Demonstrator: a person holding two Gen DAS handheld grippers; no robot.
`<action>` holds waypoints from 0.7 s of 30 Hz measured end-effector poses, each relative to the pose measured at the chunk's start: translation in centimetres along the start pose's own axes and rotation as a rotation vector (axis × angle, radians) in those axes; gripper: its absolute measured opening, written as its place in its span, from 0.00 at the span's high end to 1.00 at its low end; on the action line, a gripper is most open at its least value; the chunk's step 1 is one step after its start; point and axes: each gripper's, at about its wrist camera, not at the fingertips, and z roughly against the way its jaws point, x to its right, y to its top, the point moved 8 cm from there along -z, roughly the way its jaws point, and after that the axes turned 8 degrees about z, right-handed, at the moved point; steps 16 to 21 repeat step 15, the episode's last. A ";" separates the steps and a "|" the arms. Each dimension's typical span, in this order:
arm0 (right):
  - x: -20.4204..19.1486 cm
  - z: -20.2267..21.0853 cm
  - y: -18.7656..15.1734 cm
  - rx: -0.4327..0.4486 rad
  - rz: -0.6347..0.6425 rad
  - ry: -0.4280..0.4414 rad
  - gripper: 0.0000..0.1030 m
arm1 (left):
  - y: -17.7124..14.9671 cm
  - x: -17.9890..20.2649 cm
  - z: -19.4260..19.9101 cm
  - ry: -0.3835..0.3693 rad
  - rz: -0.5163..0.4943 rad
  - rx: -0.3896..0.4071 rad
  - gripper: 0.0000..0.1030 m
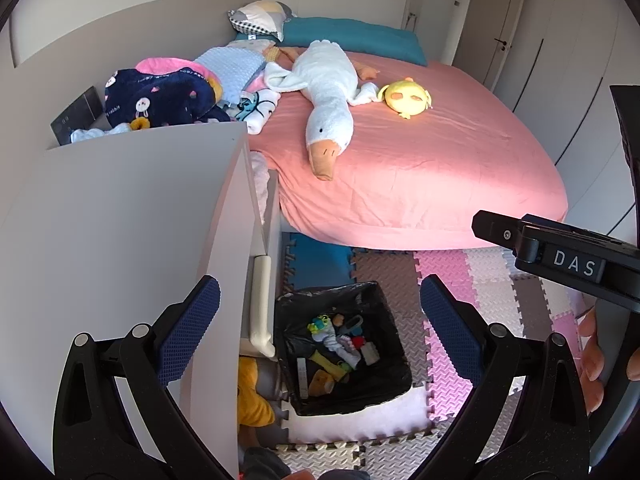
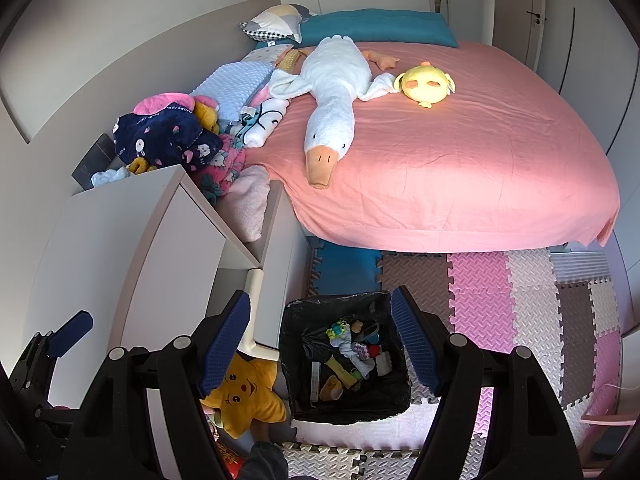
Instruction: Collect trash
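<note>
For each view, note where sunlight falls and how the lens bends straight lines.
Left wrist view: a bright sunlit band crosses the pink bed; the wall edges bow and the corners go black. Right wrist view: the same band lies on the bed; the foam mats curve.

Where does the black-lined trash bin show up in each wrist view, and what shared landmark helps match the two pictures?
Left wrist view: the trash bin sits low and centre on the foam mat, between the open jaws of the left gripper.
Right wrist view: the bin is again low and centre, between the open jaws of the right gripper, with a yellow star plush to its left.
Shared landmark: the white goose plush on the pink bed.
</note>
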 end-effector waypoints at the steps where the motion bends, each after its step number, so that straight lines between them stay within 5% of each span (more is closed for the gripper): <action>1: 0.0 0.0 0.0 0.000 0.000 -0.001 0.29 | 0.0 0.0 0.0 -0.002 -0.004 0.003 0.06; 21: 0.4 -0.4 -0.4 -0.007 -0.006 -0.001 0.28 | -0.5 0.5 -0.2 0.006 -0.031 -0.005 0.06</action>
